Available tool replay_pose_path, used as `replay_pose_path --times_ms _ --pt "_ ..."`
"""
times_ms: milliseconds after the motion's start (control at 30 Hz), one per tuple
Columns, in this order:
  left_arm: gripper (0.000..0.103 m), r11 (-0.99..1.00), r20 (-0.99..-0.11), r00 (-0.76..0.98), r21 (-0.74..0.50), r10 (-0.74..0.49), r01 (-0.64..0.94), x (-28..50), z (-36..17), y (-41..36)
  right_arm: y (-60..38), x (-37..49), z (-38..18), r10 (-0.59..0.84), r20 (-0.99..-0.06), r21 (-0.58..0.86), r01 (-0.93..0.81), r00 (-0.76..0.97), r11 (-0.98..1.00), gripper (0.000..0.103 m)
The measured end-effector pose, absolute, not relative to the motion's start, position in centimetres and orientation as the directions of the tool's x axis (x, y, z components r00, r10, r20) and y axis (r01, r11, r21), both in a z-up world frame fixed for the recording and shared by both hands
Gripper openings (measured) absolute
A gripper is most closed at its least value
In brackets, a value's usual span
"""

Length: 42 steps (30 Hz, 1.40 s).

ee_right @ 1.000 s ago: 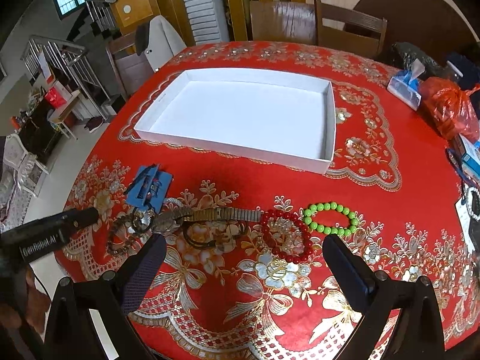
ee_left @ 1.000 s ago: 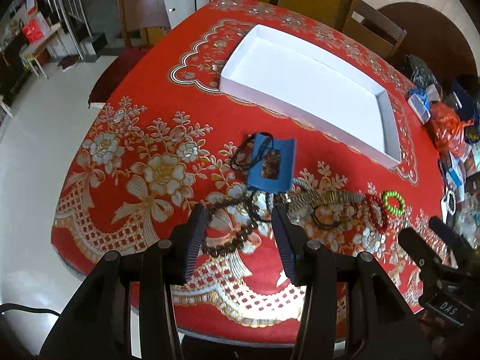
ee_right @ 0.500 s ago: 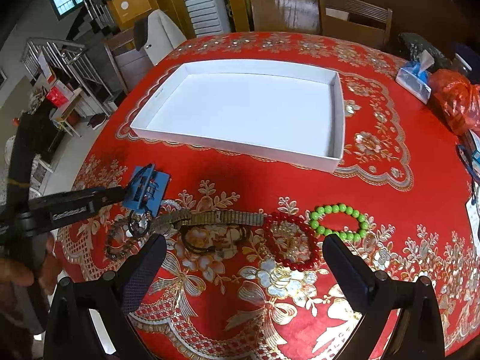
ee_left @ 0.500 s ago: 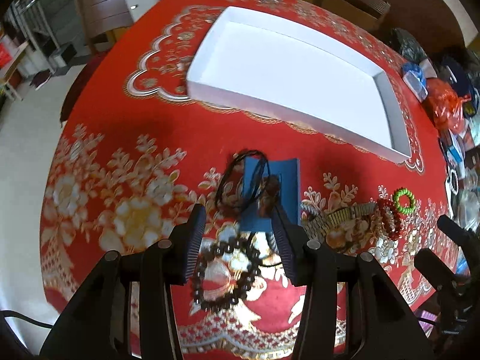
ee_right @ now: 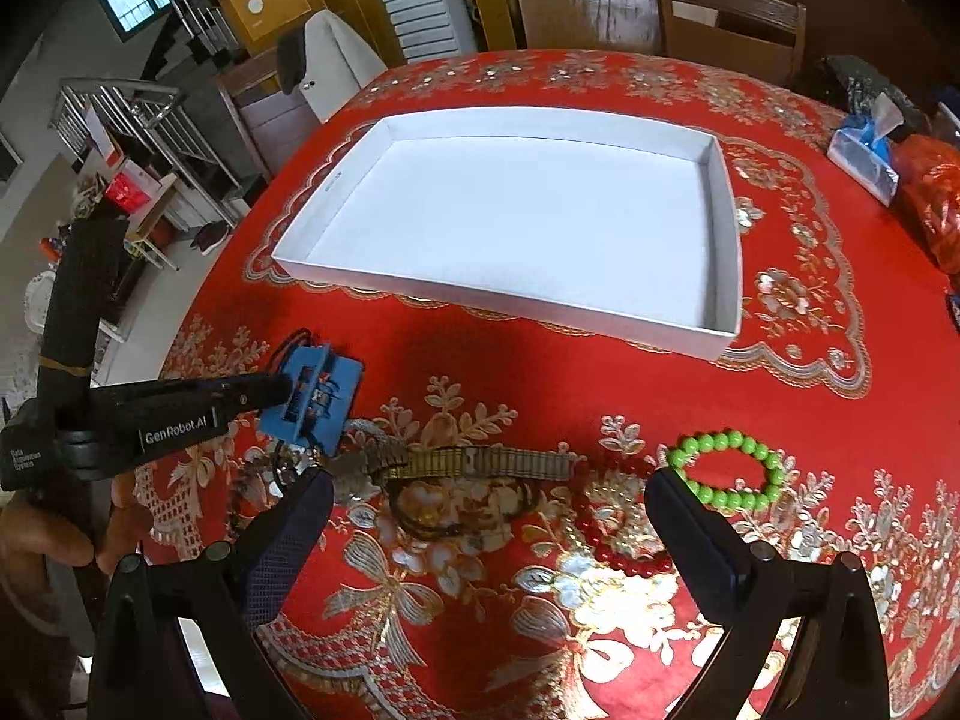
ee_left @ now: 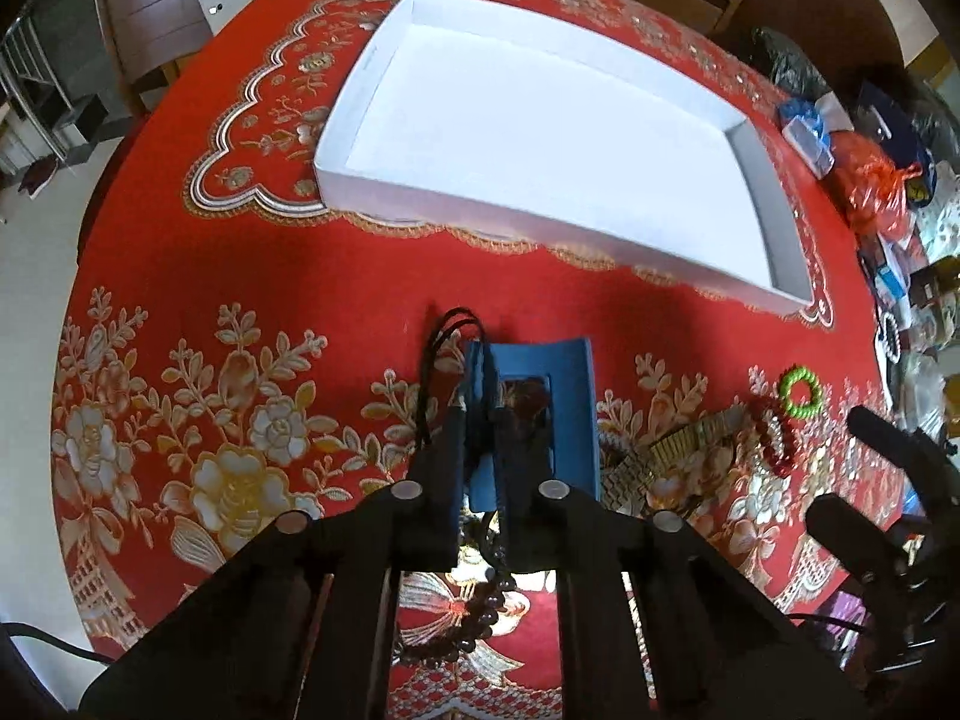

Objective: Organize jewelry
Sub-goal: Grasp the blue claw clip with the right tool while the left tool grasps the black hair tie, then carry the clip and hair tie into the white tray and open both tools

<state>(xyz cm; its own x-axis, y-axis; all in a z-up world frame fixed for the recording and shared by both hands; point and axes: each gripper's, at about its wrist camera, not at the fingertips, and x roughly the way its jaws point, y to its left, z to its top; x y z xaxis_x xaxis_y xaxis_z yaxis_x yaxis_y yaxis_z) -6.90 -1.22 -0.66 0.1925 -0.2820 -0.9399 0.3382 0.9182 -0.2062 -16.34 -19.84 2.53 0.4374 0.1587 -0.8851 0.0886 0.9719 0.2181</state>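
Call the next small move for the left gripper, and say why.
Probably lift. The left gripper has just closed on one edge of the blue card, which folds up between its pads; the pendant and its black cord still lie with it on the cloth. The white tray beyond holds nothing yet, so raise the card slightly to check that the cord comes along, then carry it there.

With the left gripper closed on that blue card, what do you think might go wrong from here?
1. The left gripper, whose jaws have just been closing, pinches only the blue card's folded edge, so it may slip when lifted.
2. The black cord hangs loose off the card and could snag the dark bead bracelet beneath.
3. The pendant might slide off before reaching the white tray.
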Motion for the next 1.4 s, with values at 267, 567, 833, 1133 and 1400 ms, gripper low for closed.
replay_pose_path --times_ms 267,567,833,1133,1400 --pt "0.002 0.937 -0.914 0.273 -0.231 -0.301 0.261 -5.0 1.3 0.8 -18.6 -15.0 2.1 0.225 -0.875 0.268 0.041 0.430 0.963 0.103" --pt "0.002 0.960 -0.897 0.356 -0.209 -0.264 0.184 -4.1 3.3 3.7 -14.1 -10.9 0.1 0.414 -0.837 0.421 -0.063 0.358 0.905 0.073" --pt "0.002 0.971 -0.903 0.360 -0.208 -0.237 0.118 -3.9 2.8 6.6 -11.4 -7.9 -1.6 0.462 -0.836 0.465 -0.062 0.296 0.883 0.036" --pt "0.002 0.971 -0.910 0.339 -0.222 -0.238 0.086 -3.4 2.0 7.7 -12.7 -7.0 -1.4 0.508 -0.801 0.516 -0.065 0.317 0.854 0.004" --pt "0.002 0.966 -0.898 0.356 -0.233 -0.257 0.111 -2.4 3.1 6.4 -14.6 -6.1 1.4 0.506 -0.772 0.515 -0.089 0.385 0.853 0.004"
